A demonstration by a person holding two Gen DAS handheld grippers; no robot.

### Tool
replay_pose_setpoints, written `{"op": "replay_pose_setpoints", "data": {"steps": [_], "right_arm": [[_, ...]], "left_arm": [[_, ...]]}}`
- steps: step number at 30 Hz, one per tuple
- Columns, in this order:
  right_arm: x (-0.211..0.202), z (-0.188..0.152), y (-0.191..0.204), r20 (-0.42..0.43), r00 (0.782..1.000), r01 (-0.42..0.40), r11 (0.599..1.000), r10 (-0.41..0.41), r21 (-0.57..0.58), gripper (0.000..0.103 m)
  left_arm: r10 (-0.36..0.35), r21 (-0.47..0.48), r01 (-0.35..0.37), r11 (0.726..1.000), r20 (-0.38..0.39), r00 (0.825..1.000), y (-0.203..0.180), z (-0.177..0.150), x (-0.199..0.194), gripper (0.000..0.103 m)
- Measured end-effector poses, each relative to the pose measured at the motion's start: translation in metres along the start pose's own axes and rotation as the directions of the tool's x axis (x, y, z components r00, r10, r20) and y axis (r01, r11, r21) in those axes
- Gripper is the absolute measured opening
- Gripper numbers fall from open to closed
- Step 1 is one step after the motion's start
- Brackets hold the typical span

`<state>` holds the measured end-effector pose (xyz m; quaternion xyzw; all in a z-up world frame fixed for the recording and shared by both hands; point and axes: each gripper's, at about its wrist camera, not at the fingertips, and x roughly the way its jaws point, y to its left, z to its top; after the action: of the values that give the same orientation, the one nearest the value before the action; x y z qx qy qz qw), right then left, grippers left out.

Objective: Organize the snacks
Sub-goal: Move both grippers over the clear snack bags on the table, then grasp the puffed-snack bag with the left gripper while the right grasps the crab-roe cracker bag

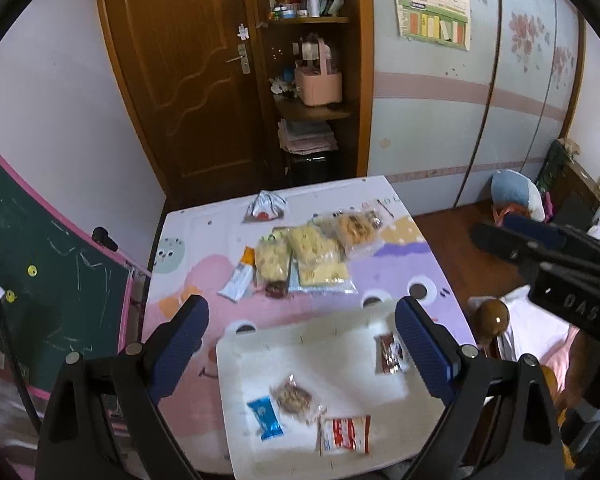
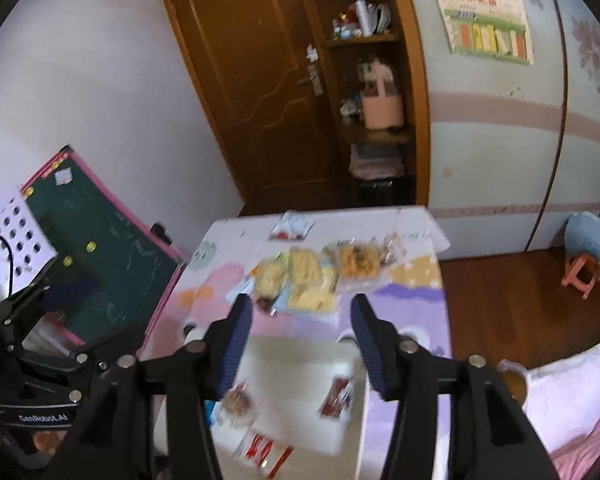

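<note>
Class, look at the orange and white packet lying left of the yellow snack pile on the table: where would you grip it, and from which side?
Grip the orange and white packet across its narrow width near the middle, coming from above. It lies flat and slim on the table, its left edge clear of the yellow snack pile.

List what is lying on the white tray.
On the white tray: a blue packet, a clear packet of brown snack, a red-and-white packet and a dark brown packet, partly hidden by the left tool's finger.
</note>
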<state>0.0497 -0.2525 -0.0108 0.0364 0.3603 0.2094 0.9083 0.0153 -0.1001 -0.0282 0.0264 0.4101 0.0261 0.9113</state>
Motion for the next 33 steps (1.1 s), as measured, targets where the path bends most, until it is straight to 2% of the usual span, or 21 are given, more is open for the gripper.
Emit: {"op": "replay_pose_setpoints", "data": {"steps": [3, 7, 12, 14, 18, 22, 27, 30, 33], "right_arm": [[0.012, 0.024, -0.007, 0.008, 0.999, 0.041, 0.999, -0.041, -0.017, 0.06], [0.047, 0.061, -0.022, -0.06, 0.997, 0.041, 0.999, -0.043, -0.034, 0.061], [0.113, 0.094, -0.056, -0.153, 0.988, 0.029, 0.999, -0.026, 0.018, 0.065], [0.15, 0.1, -0.073, -0.202, 0.979, 0.024, 0.998, -0.011, 0.063, 0.065], [0.227, 0.095, -0.098, -0.306, 0.952, 0.016, 0.996, 0.013, 0.091, 0.065], [0.291, 0.077, -0.107, -0.388, 0.92, -0.011, 0.992, 0.059, 0.125, 0.065], [0.355, 0.05, -0.114, -0.471, 0.879, -0.003, 0.991, 0.068, 0.137, 0.068], [0.373, 0.041, -0.11, -0.489, 0.871, 0.008, 0.995, 0.04, 0.095, 0.074], [0.386, 0.037, -0.108, -0.501, 0.865, 0.009, 0.997, 0.029, 0.072, 0.076]], "left_arm": [[-0.025, -0.015, 0.025, 1.0, -0.009, 1.0, 0.007, 0.023, 0.02, 0.094], [-0.056, -0.05, 0.055, 0.997, -0.009, 0.998, 0.019, 0.063, 0.061, 0.094], [-0.044, -0.09, 0.043, 0.995, -0.016, 0.999, 0.028, 0.098, 0.129, 0.098], [-0.038, -0.111, 0.031, 0.993, -0.055, 0.998, 0.03, 0.104, 0.167, 0.098], [-0.057, -0.162, 0.03, 0.986, -0.163, 0.985, 0.029, 0.101, 0.247, 0.098], [-0.065, -0.202, 0.009, 0.979, -0.275, 0.959, 0.025, 0.081, 0.315, 0.097], [-0.091, -0.219, 0.012, 0.976, -0.352, 0.932, 0.02, 0.061, 0.363, 0.097], [-0.101, -0.21, 0.02, 0.977, -0.382, 0.919, 0.015, 0.054, 0.381, 0.097], [-0.099, -0.195, 0.019, 0.981, -0.407, 0.908, 0.01, 0.048, 0.396, 0.097]]}}
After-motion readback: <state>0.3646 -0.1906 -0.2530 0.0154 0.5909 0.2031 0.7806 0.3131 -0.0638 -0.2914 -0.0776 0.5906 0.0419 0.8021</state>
